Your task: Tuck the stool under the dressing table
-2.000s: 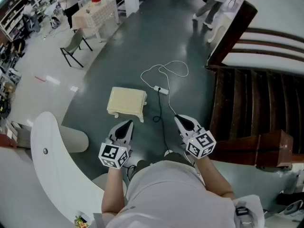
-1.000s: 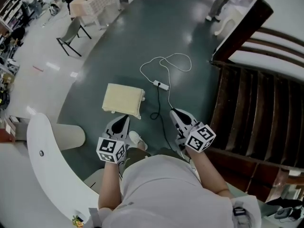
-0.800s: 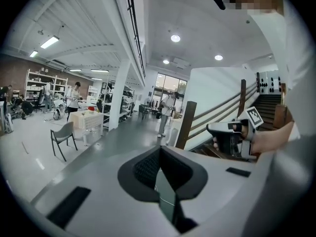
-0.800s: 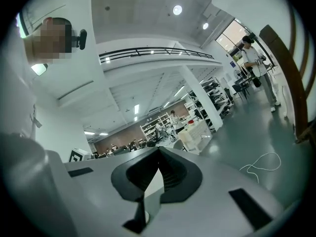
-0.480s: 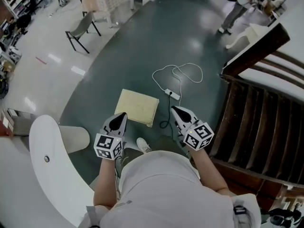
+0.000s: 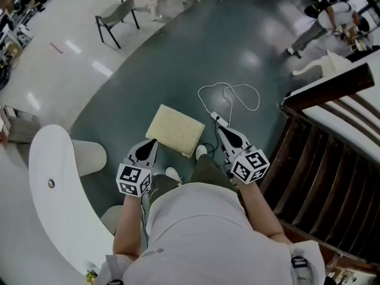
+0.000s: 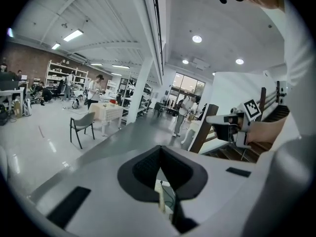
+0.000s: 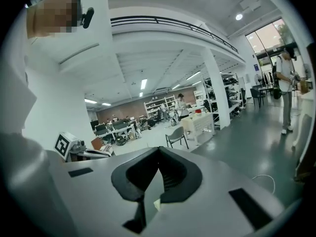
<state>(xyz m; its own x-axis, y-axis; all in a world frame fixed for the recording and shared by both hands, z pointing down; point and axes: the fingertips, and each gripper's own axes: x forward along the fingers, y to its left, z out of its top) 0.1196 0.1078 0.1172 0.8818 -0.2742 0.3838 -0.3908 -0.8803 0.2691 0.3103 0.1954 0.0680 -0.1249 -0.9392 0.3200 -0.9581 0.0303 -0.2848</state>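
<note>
The cream cushioned stool (image 6: 176, 129) stands on the dark green floor just ahead of me. My left gripper (image 6: 152, 142) is shut and empty, its tip close to the stool's near left corner. Shut and empty too, my right gripper (image 6: 218, 128) hangs by the near right corner. The white curved dressing table (image 6: 52, 186) lies at the left. In the left gripper view my jaws (image 7: 161, 181) are together, with a sliver of the stool (image 7: 161, 202) below them. My jaws (image 8: 150, 189) meet in the right gripper view as well.
A white cable with a power strip (image 6: 228, 97) trails on the floor beyond the stool. A dark wooden slatted bed frame (image 6: 320, 153) fills the right side. A folding chair (image 6: 116, 19) stands far back left, and a person (image 6: 332, 19) is at the top right.
I have walked toward the stool. Both grippers have moved forward and now flank its near corners. Their jaws have stayed shut.
</note>
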